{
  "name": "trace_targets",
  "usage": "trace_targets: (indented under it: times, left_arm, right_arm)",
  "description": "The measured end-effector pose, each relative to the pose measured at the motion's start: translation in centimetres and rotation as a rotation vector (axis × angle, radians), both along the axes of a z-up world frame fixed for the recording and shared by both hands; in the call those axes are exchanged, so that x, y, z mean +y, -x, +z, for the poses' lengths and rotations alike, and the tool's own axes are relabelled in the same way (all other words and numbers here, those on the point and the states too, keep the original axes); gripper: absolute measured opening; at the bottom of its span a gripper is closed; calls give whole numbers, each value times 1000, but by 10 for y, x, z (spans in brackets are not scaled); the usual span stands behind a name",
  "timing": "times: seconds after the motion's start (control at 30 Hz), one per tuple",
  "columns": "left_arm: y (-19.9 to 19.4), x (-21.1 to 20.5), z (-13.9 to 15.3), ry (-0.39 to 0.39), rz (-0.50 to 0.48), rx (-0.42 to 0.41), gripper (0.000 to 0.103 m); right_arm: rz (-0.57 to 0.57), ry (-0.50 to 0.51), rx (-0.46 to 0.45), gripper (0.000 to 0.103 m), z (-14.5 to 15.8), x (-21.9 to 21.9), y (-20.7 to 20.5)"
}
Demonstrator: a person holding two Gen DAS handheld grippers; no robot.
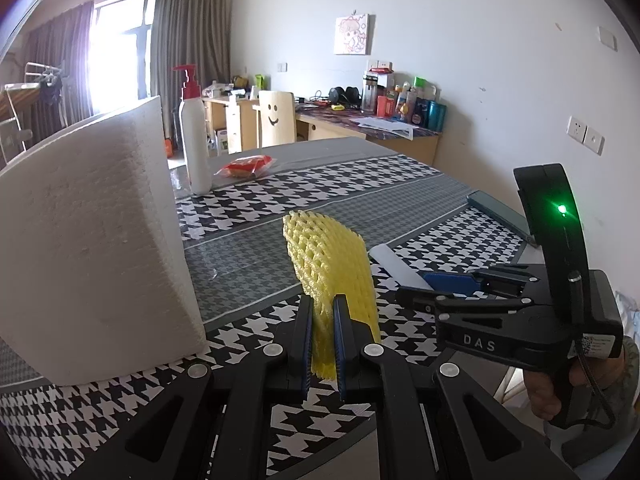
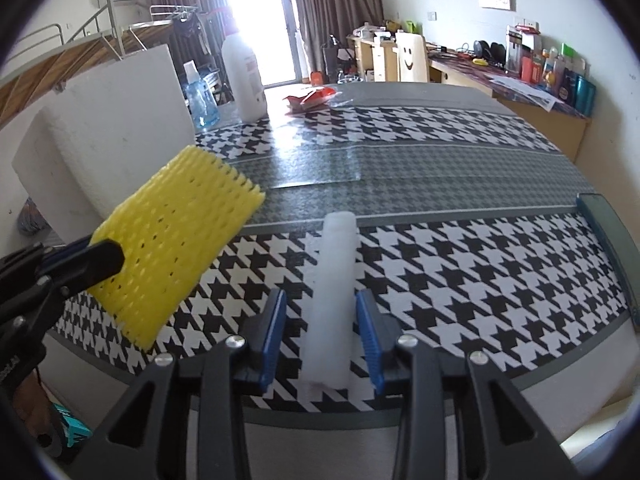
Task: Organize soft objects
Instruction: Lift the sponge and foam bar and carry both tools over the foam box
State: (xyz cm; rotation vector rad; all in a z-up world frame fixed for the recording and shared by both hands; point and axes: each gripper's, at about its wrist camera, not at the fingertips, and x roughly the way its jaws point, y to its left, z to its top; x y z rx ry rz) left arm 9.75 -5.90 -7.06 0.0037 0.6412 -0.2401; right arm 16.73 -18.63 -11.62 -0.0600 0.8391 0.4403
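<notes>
Through my left wrist camera, my left gripper (image 1: 323, 336) has its fingers clamped on the yellow foam net (image 1: 332, 276). The net stands up from between the blue pads and leans toward one o'clock, held above the houndstooth bench (image 1: 360, 188). At nine o'clock a big white foam block (image 1: 92, 240) sits on the bench, just beside my fingers. Past it, at eleven o'clock, a white pump bottle (image 1: 195, 136) with a red top stands upright, and a red packet (image 1: 246, 165) lies near it toward twelve. At three o'clock my right gripper (image 1: 430, 290) comes in from the side with a green light on its body; a hand (image 1: 548, 384) grips its handle at four o'clock. From here I cannot tell how its fingers stand.

Through my right wrist camera, my right gripper (image 2: 322, 340) has its fingers apart, with a white foam roll (image 2: 334, 300) lying on the bench between them, pointing toward twelve o'clock. The blue pads stand clear of it on both sides. At nine o'clock my left gripper (image 2: 86, 262) holds the yellow foam net (image 2: 176, 244) tilted up toward one o'clock, off the bench. Behind it, at ten o'clock, is the white foam block (image 2: 116, 120), with the white pump bottle (image 2: 244, 76) at eleven and the red packet (image 2: 312, 98) at twelve.
</notes>
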Motion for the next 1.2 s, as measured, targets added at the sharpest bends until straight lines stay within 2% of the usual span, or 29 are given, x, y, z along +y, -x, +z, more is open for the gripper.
trace_targets:
  times: [0.07, 0.2, 0.27, 0.5, 1.2]
  left_arm:
    - [0, 1, 0, 0, 6, 1, 10]
    - [4, 2, 2, -11, 10, -5, 10]
    - [5, 2, 3, -13, 10, -11, 10]
    - [6, 4, 7, -15, 16, -21, 10]
    - [4, 9, 34, -5, 15, -76, 10]
  right_arm:
    - [-19, -1, 0, 39, 0, 0, -1]
    - [-39, 34, -15, 25, -1, 1, -2]
    - [-42, 30, -16, 23, -1, 0, -1]
    - [-45, 25, -2, 21, 0, -1, -2]
    - [-36, -46, -127, 19, 47, -8, 10]
